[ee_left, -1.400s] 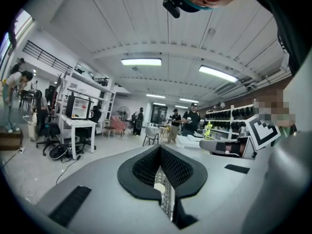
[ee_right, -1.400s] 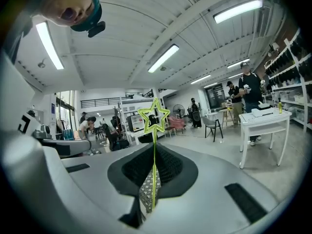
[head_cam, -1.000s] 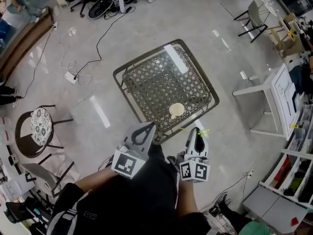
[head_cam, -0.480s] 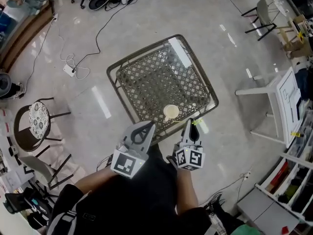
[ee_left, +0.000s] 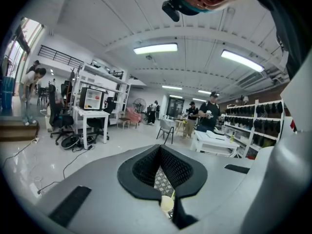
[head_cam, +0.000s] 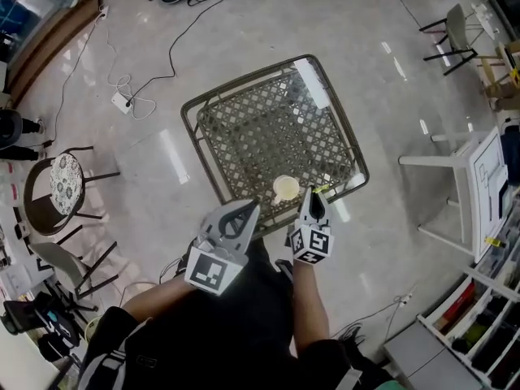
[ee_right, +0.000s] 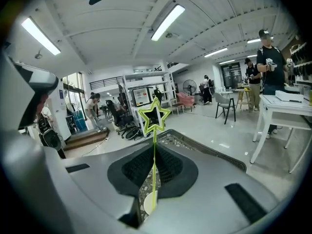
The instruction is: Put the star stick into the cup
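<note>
Compared with the frame half a second earlier, the right gripper (head_cam: 313, 197) has advanced from in front of the table (head_cam: 244, 96) to its near edge. The left gripper (head_cam: 242, 211) remains where it was, short of that edge. The cup (head_cam: 286, 188) has not moved.

Right gripper (ee_right: 155, 150): the jaws are clamped on the star stick (ee_right: 154, 137). The thin shaft runs straight along the line where the pads meet, and the star projects beyond the tips. In the head view the star stick (head_cam: 320, 189) shows as a small yellow-green mark at the gripper's tip, over the table's near edge and just to the right of the cup. The stick is outside the cup. In the right gripper view the cup (ee_right: 148, 202) appears through the gap behind the pads, at the shaft's lower end, and the table's rim (ee_right: 209, 150) runs off to the right.

Left gripper (ee_left: 160, 152): the jaws are closed tip to tip with nothing between them. Through the wedge-shaped gap behind the pads appear the table's mesh (ee_left: 162, 182) and, lower, the cup (ee_left: 166, 203).

The cup stands upright on the mesh close to the table's near edge, toward the near right corner. It lies ahead of the two grippers, much nearer the right one.
</note>
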Demonstrator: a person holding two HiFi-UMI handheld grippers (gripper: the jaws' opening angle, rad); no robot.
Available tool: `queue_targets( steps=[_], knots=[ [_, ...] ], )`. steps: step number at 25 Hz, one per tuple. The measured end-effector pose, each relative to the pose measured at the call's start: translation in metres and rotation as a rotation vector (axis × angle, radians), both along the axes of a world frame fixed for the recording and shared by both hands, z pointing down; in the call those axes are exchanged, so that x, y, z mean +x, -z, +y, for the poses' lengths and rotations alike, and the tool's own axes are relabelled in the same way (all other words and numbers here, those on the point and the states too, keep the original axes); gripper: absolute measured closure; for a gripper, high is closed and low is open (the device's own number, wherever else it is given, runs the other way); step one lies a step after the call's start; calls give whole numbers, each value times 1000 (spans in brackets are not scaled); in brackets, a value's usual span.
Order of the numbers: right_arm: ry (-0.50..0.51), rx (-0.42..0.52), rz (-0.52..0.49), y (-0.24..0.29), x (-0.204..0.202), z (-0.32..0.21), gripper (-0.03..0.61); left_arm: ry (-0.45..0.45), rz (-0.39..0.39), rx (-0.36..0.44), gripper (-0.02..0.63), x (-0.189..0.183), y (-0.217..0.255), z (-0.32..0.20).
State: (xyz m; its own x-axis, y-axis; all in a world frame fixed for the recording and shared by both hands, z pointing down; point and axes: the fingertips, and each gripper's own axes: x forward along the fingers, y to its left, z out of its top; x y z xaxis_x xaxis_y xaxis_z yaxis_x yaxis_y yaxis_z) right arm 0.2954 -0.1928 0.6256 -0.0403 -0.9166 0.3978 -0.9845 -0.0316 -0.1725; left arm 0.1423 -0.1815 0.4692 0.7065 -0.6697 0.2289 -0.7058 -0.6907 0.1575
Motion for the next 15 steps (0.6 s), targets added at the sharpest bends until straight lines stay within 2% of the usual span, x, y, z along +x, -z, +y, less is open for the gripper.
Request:
queue_targets(
  steps=[15],
  knots=[
    [50,-162,-13,-80,-6,-14,563,25,-19,-35,599,2,-15,-10]
  ],
)
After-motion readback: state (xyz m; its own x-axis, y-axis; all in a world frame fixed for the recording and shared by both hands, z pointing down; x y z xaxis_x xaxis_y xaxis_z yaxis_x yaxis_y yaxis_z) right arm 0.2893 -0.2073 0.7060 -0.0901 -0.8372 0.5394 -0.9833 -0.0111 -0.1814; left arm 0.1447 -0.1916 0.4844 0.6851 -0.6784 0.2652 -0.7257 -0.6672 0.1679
